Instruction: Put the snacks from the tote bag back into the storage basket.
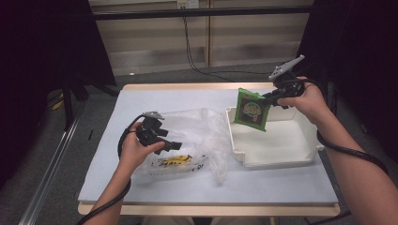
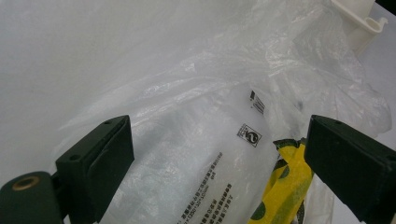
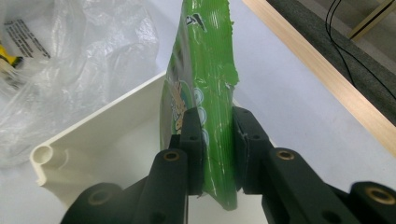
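A pale blue table (image 1: 141, 101) with wooden edging stands on grey floor (image 1: 56, 187); beige wall panels (image 1: 155, 42) behind, dark curtains (image 1: 42, 56) beside

We read this as a lab recording booth: black curtains (image 1: 51, 42) left and right, grey-topped table (image 1: 141, 101), cable (image 1: 190, 47) on far wall.

The packet (image 1: 252, 110) was bright green with a cartoon print, the tray (image 1: 281, 157) plain white, the plastic bag (image 1: 206, 136) clear with black lettering, a yellow, dark-spotted pack (image 2: 285, 186) inside, on a pale blue-grey table (image 1: 155, 96) edged in light wood.
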